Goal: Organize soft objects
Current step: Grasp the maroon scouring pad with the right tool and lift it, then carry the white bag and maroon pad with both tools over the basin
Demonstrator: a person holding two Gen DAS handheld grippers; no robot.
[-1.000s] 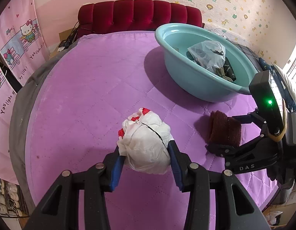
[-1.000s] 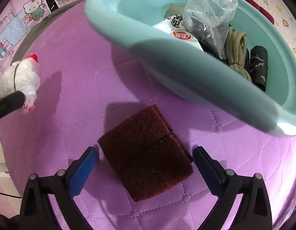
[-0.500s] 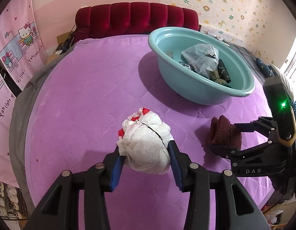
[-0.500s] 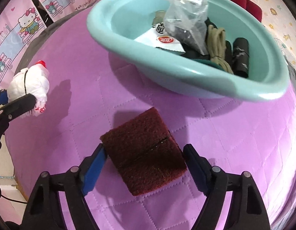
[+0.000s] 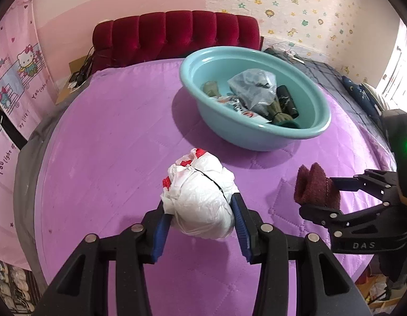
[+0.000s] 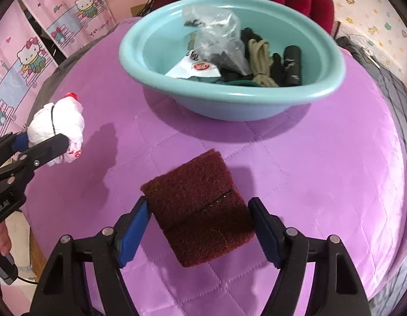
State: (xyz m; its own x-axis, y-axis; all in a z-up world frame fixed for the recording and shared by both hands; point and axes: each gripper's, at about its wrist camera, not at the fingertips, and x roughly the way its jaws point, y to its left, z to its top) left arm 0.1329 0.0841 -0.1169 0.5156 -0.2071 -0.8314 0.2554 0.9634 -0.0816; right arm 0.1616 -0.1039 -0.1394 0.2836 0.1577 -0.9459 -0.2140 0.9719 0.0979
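From the left wrist camera, the left gripper has its blue pads pressed into either side of a white plastic bundle with red print, crumpled into a ball and held up off the purple quilt. Ahead and to the right sits the teal basin, already carrying a clear plastic bag, a coil of olive cord and some dark rolled pieces. Off at the right edge the right gripper shows side-on, its fingers pinching a maroon scouring pad that looks folded in the squeeze.

From the right wrist camera, the same maroon scouring pad fills the gap between the blue pads of the right gripper, which touch both its edges; it seems lifted clear of the quilt, though from this angle I can't be sure of that. The basin lies straight ahead, well apart. The white bundle hangs at the far left in the other gripper.

Both pick-ups look done, so the carry to the basin seems to be the step in hand. Next, each gripper would need to travel forward over the rim, high enough to clear it, then let go above a free spot. The bundle is light and springy and may unfurl once released.
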